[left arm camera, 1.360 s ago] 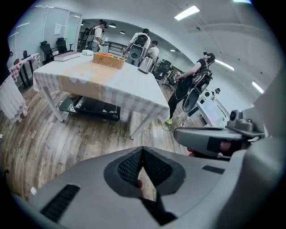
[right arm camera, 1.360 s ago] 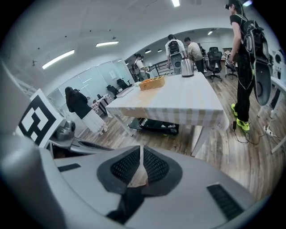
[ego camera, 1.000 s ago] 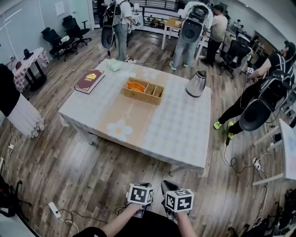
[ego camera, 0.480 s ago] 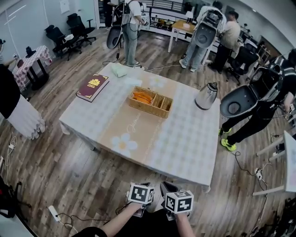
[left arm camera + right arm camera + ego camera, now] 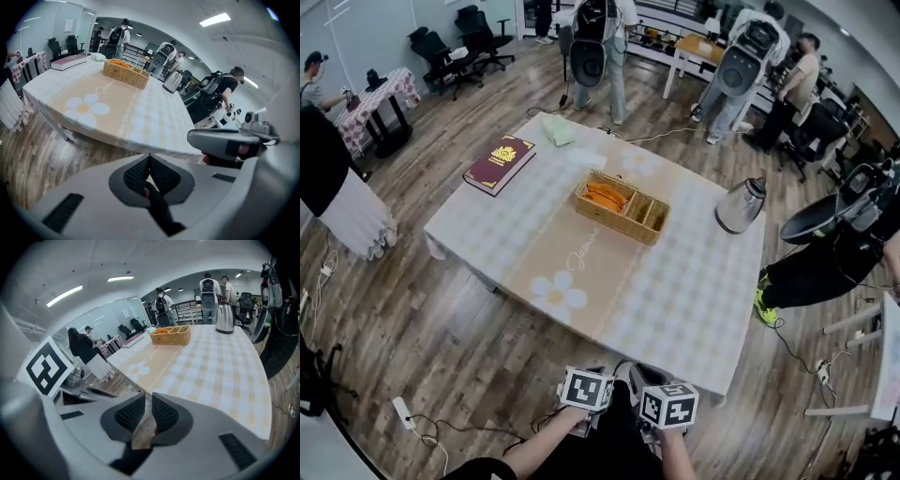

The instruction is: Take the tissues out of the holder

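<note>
Bright, even light from ceiling strips [image 5: 214, 19]; heavy fisheye edges, blurred foregrounds.

One basket [image 5: 617, 218], one book [image 5: 500, 163], one kettle [image 5: 740, 206].

The left gripper [image 5: 149, 160] shows its ribbed jaws pressed together, nothing between them; beyond them a table [image 5: 154, 123] under a checked cloth with a beige flower-print runner; on it a wicker basket [image 5: 125, 75] with something orange inside; a steel kettle [image 5: 173, 81] to the basket's right; a maroon book [image 5: 68, 62] at the far left; a pale bundle [image 5: 97, 56] just behind the book; people with backpacks [image 5: 116, 37] beyond the table.
</note>
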A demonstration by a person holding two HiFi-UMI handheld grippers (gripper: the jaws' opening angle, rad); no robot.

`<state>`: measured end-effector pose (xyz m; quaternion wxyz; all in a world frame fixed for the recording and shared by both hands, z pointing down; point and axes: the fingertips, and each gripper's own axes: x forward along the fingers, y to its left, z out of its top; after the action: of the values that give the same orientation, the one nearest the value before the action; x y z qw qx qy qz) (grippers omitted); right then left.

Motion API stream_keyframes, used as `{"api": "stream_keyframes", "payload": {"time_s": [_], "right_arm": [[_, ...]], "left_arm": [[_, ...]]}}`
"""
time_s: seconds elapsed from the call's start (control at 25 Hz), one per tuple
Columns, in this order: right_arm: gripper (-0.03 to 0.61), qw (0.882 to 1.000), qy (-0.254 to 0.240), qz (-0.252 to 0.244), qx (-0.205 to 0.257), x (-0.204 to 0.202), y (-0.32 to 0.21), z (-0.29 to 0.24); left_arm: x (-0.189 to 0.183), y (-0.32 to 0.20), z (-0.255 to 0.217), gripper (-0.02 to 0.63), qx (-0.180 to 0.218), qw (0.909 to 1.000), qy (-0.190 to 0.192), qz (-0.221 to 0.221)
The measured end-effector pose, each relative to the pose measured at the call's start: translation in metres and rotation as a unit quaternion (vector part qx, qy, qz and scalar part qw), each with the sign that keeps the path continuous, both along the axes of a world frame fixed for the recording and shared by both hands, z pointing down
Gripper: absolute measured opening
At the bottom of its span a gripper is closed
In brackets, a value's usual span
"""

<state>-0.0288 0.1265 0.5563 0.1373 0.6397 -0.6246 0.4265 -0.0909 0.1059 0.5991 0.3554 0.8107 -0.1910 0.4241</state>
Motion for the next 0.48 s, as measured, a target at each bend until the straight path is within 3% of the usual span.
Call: {"api": "stream_keyframes", "payload": {"time_s": [0.48], "right_arm": [[0.054, 0.996, 0.000, -0.091, 0.015, 0.059, -0.094, -0.008]], "left_arm": [[0.059, -0.076, -0.005, 0.006, 0.008, 0.9977, -0.013, -0.066]]}}
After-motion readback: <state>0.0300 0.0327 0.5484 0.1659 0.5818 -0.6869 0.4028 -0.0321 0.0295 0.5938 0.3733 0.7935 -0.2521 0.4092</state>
